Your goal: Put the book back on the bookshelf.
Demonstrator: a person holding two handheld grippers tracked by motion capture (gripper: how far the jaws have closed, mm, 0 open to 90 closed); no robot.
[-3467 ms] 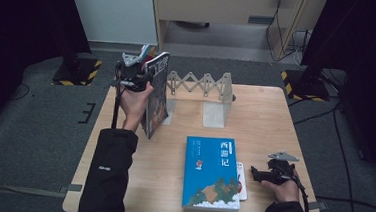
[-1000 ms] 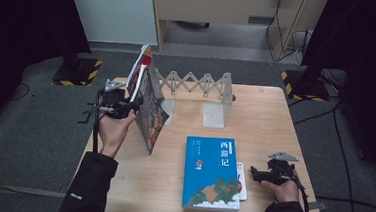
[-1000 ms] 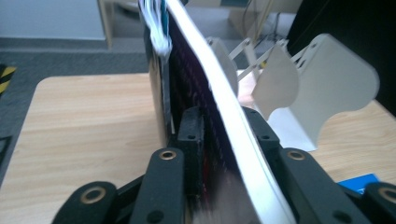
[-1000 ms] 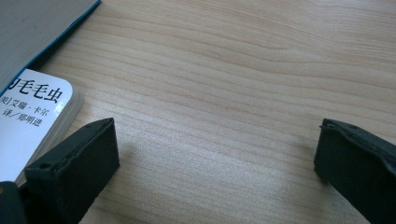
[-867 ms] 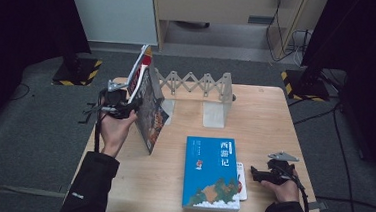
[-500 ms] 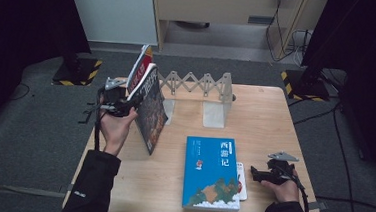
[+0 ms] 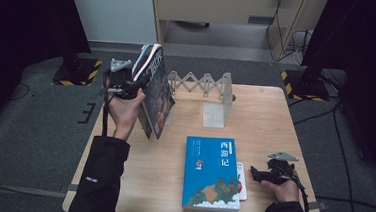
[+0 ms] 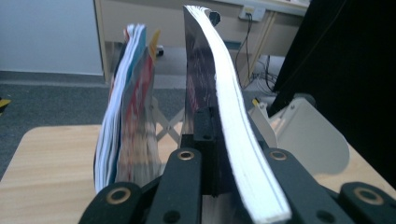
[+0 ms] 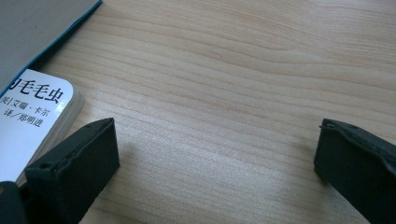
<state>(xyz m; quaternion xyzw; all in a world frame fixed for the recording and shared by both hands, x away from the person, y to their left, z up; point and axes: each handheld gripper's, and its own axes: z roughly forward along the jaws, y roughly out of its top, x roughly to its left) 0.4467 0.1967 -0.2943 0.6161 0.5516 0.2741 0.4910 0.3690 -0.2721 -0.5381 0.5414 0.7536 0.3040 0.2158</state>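
The left gripper (image 7: pixel 127 87) is clamped on a dark book (image 7: pixel 154 96), standing it upright at the far-left end of the accordion rack (image 7: pixel 205 83) so it shelves, while the right gripper (image 7: pixel 264 174), jaws apart, rests idle near the blue book (image 7: pixel 211 174).

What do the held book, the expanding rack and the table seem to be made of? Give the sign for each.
Held book: paper pages, white cut edges; its cover reflects light, so probably glossy card. The left gripper is clamped on it.
Rack: pale grey lattice with flat end plates, likely matte plastic, possibly painted metal.
Table: light wood grain, smooth; solid wood or laminate is unclear.
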